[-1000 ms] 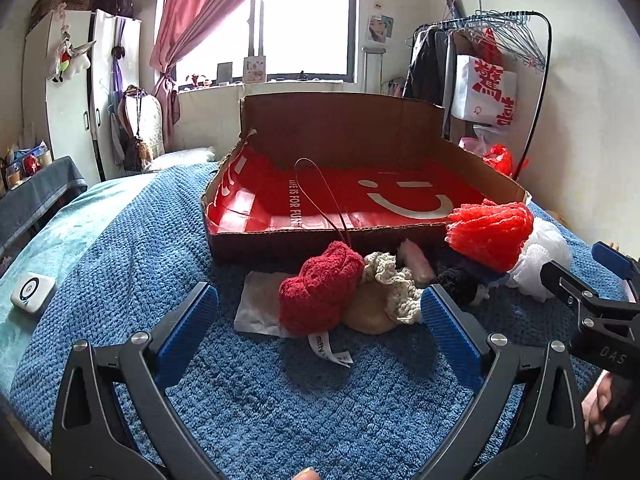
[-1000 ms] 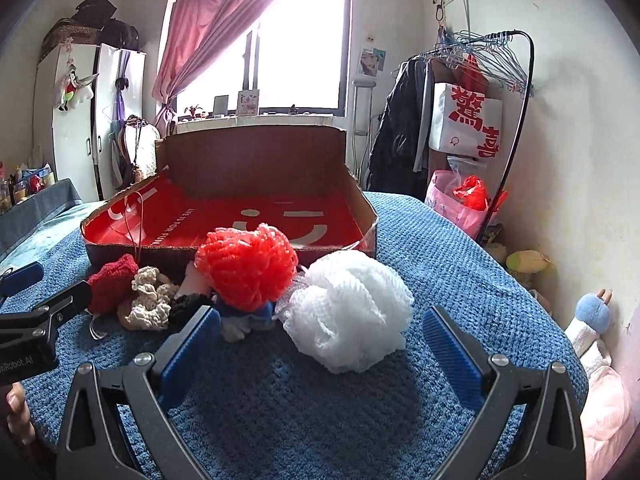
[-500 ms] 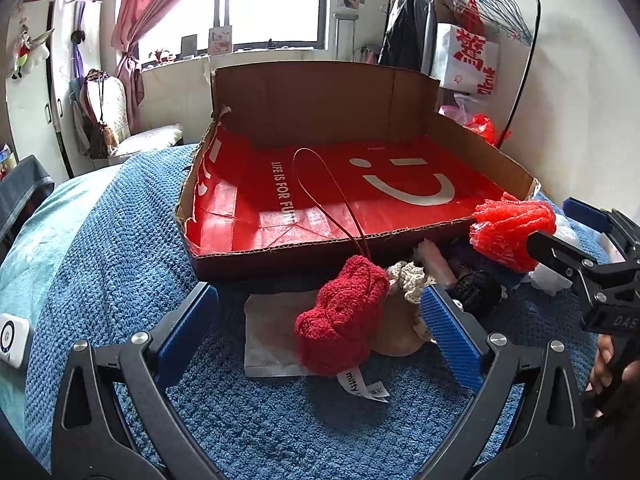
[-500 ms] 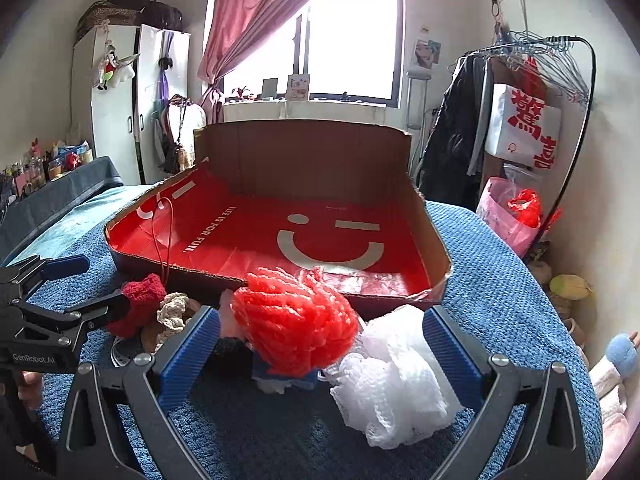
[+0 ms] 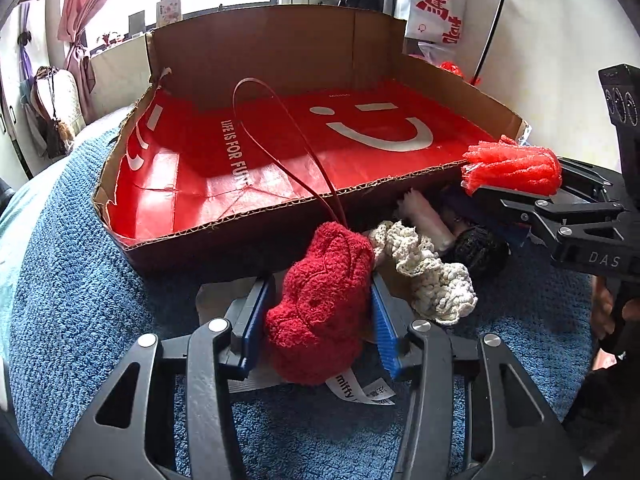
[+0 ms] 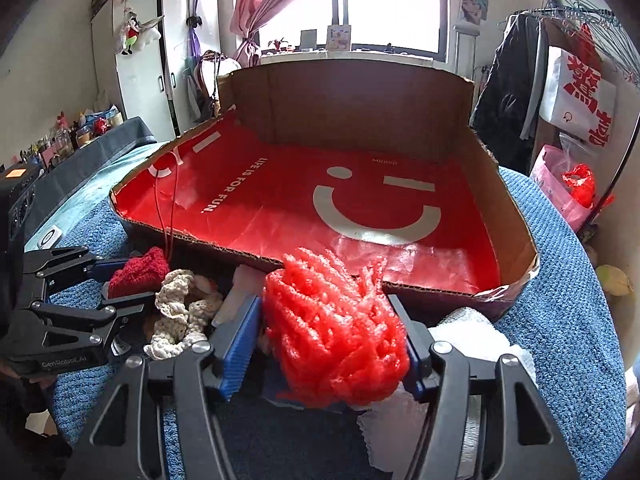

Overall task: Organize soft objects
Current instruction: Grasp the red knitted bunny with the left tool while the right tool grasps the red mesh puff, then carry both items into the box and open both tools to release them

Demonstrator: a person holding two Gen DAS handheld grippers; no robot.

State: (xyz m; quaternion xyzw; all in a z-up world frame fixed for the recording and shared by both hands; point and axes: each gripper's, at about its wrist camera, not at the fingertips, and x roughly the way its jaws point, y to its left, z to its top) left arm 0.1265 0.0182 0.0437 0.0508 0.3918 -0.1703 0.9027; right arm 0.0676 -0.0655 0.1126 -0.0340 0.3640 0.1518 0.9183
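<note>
My left gripper (image 5: 320, 320) is shut on a red fluffy knit toy (image 5: 320, 304) with a white tag, lying on the blue bedspread just in front of the cardboard box (image 5: 280, 208). My right gripper (image 6: 328, 332) is shut on a red mesh bath pouf (image 6: 332, 328) at the box's near edge (image 6: 440, 292); the pouf also shows in the left wrist view (image 5: 512, 170). A cream crochet piece (image 5: 428, 272), a pink item (image 5: 428, 220) and a black knit item (image 5: 476, 248) lie between the two grippers. The box has a red lining and holds no soft items.
A white pouf (image 6: 476, 332) lies right of my right gripper. A thin red cord (image 5: 280, 140) loops from the red toy over the box edge. A clothes rack with a white bag (image 6: 576, 96) stands right; a white cabinet (image 6: 160, 64) stands left.
Both grippers moved forward and closed: the left on the red knit toy, the right on the red pouf. Both were open and empty before.
</note>
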